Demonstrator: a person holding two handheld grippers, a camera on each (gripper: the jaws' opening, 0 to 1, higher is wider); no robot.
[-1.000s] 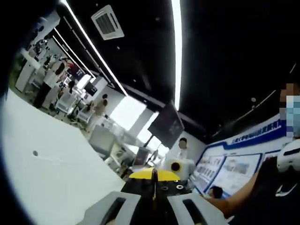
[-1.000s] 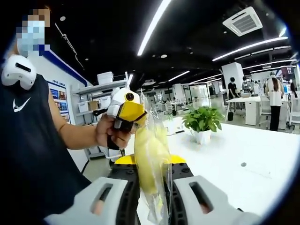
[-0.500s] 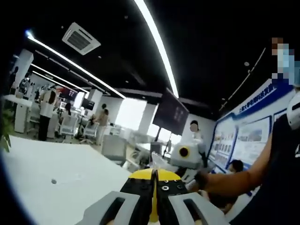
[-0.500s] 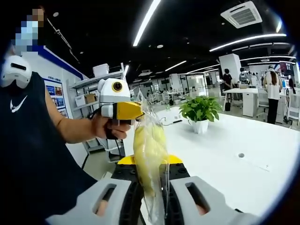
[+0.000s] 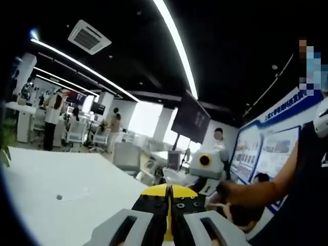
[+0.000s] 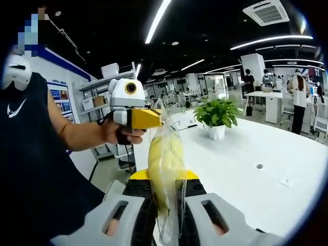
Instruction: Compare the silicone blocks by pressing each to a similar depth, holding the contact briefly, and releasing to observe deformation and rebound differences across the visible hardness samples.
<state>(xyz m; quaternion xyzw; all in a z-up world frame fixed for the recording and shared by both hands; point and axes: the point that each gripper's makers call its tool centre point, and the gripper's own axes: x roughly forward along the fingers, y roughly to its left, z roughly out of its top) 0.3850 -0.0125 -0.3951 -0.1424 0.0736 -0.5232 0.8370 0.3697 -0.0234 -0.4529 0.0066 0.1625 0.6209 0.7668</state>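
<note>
Two grippers are raised in the air above a white counter (image 6: pixel 266 179), facing each other. In the right gripper view, the right gripper (image 6: pixel 165 218) has its jaws clamped on a clear plastic bag (image 6: pixel 165 169) holding a yellow silicone piece, which stands upright between them. Beyond it, a hand (image 6: pixel 119 134) on a bent forearm holds the left gripper (image 6: pixel 134 107) level, its yellow nose touching the bag's top edge. In the left gripper view, the left gripper's jaws meet together with a thin edge of the bag between them. A potted plant (image 6: pixel 218 119) stands on the counter.
</note>
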